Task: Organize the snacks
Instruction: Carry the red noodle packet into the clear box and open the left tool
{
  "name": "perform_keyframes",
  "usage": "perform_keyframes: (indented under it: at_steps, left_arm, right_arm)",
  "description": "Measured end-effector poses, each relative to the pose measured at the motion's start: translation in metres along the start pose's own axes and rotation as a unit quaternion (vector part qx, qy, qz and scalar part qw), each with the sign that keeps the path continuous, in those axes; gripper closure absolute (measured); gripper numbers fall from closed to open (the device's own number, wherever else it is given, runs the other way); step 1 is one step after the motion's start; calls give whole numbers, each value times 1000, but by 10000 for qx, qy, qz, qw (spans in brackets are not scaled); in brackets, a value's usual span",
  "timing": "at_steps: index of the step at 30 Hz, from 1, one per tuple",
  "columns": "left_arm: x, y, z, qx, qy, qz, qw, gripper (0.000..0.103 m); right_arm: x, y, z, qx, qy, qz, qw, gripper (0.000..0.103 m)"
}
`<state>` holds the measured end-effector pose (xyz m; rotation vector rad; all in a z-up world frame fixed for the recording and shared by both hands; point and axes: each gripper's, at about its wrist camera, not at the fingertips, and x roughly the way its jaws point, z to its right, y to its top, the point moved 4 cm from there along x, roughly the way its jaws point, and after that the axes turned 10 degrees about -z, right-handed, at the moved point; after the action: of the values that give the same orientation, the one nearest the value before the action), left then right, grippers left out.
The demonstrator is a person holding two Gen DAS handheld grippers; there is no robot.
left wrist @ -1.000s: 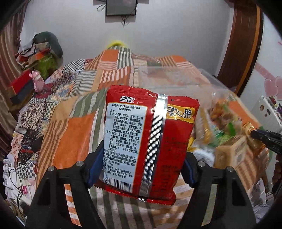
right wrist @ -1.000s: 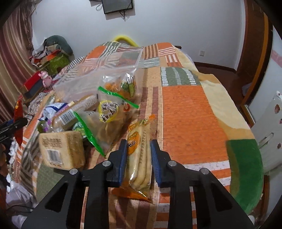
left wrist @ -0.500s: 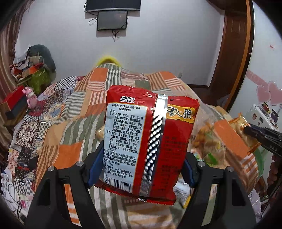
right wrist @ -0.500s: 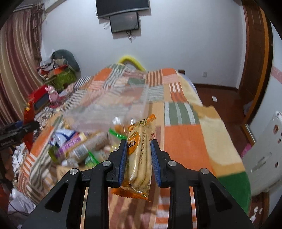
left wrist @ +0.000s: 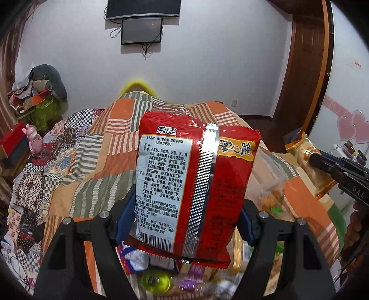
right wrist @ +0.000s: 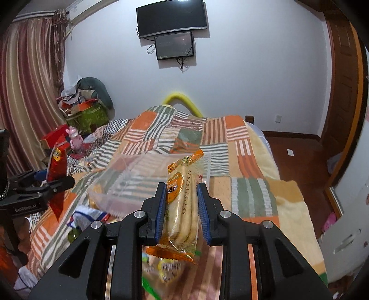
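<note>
Patchwork bedspread (right wrist: 253, 189) in orange, green and striped squares covers the work surface; a white wall with two dark screens (right wrist: 171, 17) closes the upper centre of both views.

Nearest, at lower centre of the right wrist view, the right gripper (right wrist: 181, 205) is clamped tight on a slim clear packet of pale biscuits (right wrist: 183, 207), held upright and clear of the bed. At lower centre of the left wrist view, the left gripper (left wrist: 184, 226) stands fairly wide, its blue pads pressing the sides of a red snack bag (left wrist: 196, 189), back label facing the lens.

Beneath both, loose snacks (left wrist: 161, 279) lie blurred along the bottom edge (individual items cannot be told). Just beyond the biscuit packet, mid-frame, a clear plastic bin (right wrist: 129, 182) sits on the bedspread, seemingly empty.

Judgement: both packets are lifted and in transit, probably toward the bin. Recommended practice: carry each packet over the rim before loosening, lower one at a time so the grippers do not cross, and lay the red bag flat first, the slim packet alongside.
</note>
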<state>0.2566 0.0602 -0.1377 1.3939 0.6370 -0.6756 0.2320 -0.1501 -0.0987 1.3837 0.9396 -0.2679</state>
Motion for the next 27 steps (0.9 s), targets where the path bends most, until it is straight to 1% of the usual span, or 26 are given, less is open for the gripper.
perform_keyframes:
  at_steps: [5, 15, 20, 27]
  left_arm:
    - [23, 13, 0, 6, 36, -99, 9999, 29]
    - [66, 30, 6, 2, 114, -365, 9993, 29]
    - [84, 37, 10, 44, 170, -458, 9988, 29]
    - [116, 43, 12, -14, 286, -787, 9965, 29]
  right_arm:
    - [17, 11, 0, -58, 38, -28, 10000, 79]
    - [59, 27, -6, -182, 66, -267, 9995, 79]
    - [80, 30, -7, -285, 21, -464, 9985, 79]
    - [103, 27, -8, -397, 24, -843, 9956, 79]
